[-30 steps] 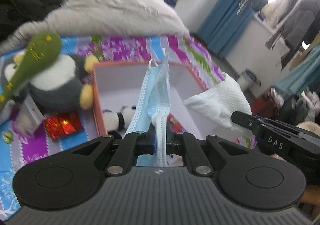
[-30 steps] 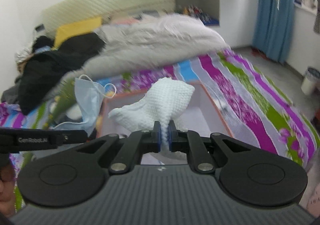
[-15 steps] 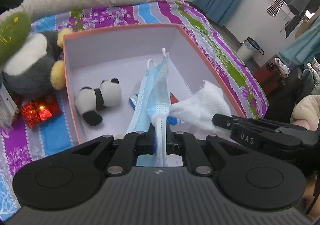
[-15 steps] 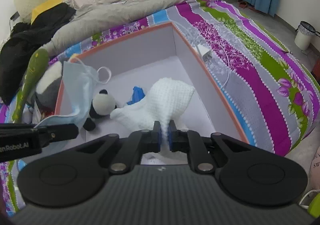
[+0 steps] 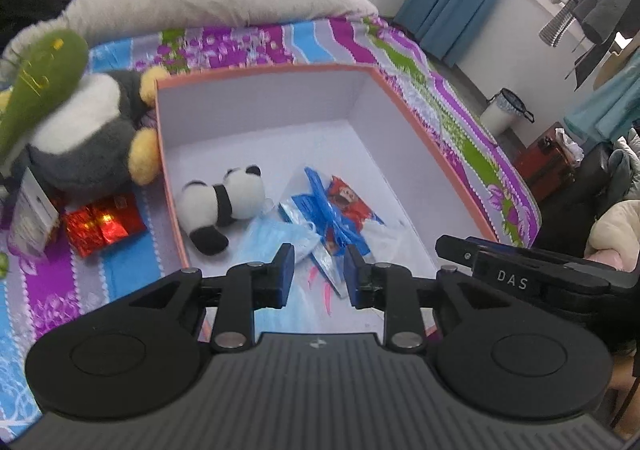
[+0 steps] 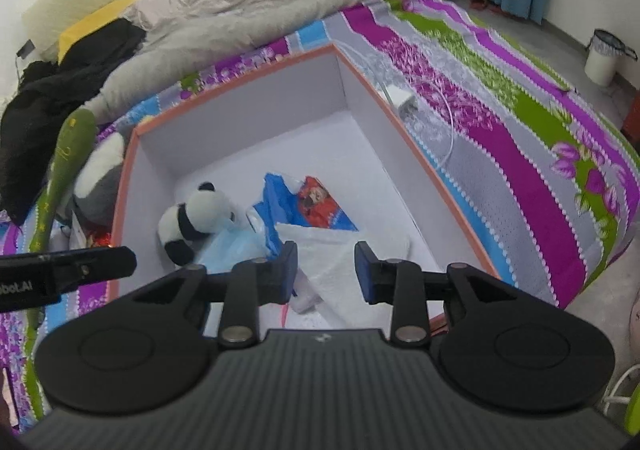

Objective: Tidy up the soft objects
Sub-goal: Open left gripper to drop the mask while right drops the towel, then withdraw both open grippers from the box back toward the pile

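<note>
While both tools hover over the near edge of the orange-rimmed box point(image 5: 404, 102) on the bed point(image 6: 500, 122), the left hand-held gripper point(image 5: 319, 276) has its fingers spread apart with nothing between them, and the right hand-held gripper point(image 6: 326, 272) is likewise spread and holds nothing. Inside the box, the blue face mask point(image 5: 280, 238) lies crumpled on the white floor just below the left tool, touching the small panda plush point(image 5: 224, 202) that rests on its side toward the left wall. The white cloth point(image 6: 340, 254) lies flat near the front of the box under the right tool, overlapping a blue and red packet point(image 6: 316, 202) in the middle. Outside the box, against its left wall, sits a larger grey and white plush point(image 5: 84, 134) with yellow feet, a green plush point(image 5: 36, 86) leaning over it, and a shiny red wrapper point(image 5: 104, 224) lies on the striped bedspread beside them. A white charger point(image 6: 402, 102) with its cable rests just beyond the box's right wall.
</note>
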Tool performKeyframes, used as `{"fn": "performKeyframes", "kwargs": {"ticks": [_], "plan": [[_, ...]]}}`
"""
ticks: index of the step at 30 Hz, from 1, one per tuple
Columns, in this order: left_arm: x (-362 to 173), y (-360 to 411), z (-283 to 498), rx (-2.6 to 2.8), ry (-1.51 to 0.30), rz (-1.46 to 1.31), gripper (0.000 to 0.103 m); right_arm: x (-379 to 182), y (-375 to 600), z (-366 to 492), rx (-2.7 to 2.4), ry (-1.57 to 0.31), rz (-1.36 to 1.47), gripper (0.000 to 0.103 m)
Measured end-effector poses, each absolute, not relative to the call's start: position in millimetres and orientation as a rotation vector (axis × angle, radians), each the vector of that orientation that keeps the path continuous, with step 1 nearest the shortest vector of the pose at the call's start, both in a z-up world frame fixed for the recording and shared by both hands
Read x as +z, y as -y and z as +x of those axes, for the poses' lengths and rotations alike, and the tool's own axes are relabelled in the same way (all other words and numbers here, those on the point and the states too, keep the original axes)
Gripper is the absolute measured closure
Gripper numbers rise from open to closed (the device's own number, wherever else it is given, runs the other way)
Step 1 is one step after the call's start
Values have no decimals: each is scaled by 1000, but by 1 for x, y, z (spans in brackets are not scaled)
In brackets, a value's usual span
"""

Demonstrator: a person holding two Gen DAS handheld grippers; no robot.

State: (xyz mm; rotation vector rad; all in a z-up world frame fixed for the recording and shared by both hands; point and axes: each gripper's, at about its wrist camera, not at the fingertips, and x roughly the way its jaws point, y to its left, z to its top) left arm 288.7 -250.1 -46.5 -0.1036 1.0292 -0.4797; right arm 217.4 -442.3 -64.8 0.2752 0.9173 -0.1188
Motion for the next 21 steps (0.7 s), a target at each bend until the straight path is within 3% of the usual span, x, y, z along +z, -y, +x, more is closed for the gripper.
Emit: {"fn": "performKeyframes", "kwargs": {"ticks": [21], "plan": [[15,155,194,-389,-701,-51,70,10,362,135,69,-558,191,68]]}}
